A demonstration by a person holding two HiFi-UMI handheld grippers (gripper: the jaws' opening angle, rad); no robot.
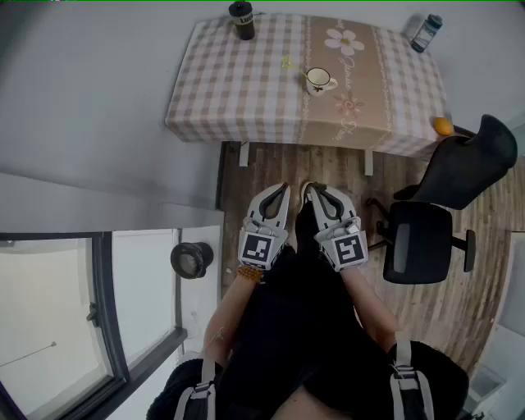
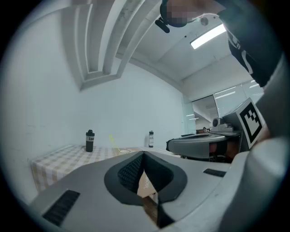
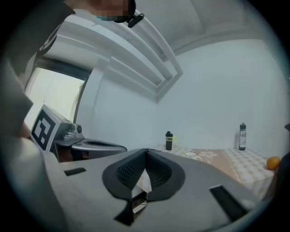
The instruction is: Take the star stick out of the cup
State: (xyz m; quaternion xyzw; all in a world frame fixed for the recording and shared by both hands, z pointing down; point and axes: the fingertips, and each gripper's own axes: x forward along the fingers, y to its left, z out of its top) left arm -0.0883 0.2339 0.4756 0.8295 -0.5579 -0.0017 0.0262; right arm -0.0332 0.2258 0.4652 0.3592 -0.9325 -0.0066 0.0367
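A white cup (image 1: 319,80) stands mid-table on the checked cloth (image 1: 238,90), and a thin stick with a yellow star (image 1: 286,61) leans out of it to the left. Both grippers are held close to the person's body, well short of the table and over the wooden floor. My left gripper (image 1: 282,191) is shut with nothing in it. My right gripper (image 1: 312,191) is shut and empty too. In the left gripper view the jaws (image 2: 144,156) are pressed together, and the yellow stick (image 2: 113,141) shows far off. The right gripper view has its jaws (image 3: 145,154) closed, with the cup (image 3: 192,155) beyond them.
A black bottle (image 1: 241,20) stands at the table's far left, a blue-capped bottle (image 1: 426,33) at the far right, and an orange (image 1: 443,125) on the right edge. A black office chair (image 1: 439,205) sits right of the table. A round black object (image 1: 191,260) lies by the window.
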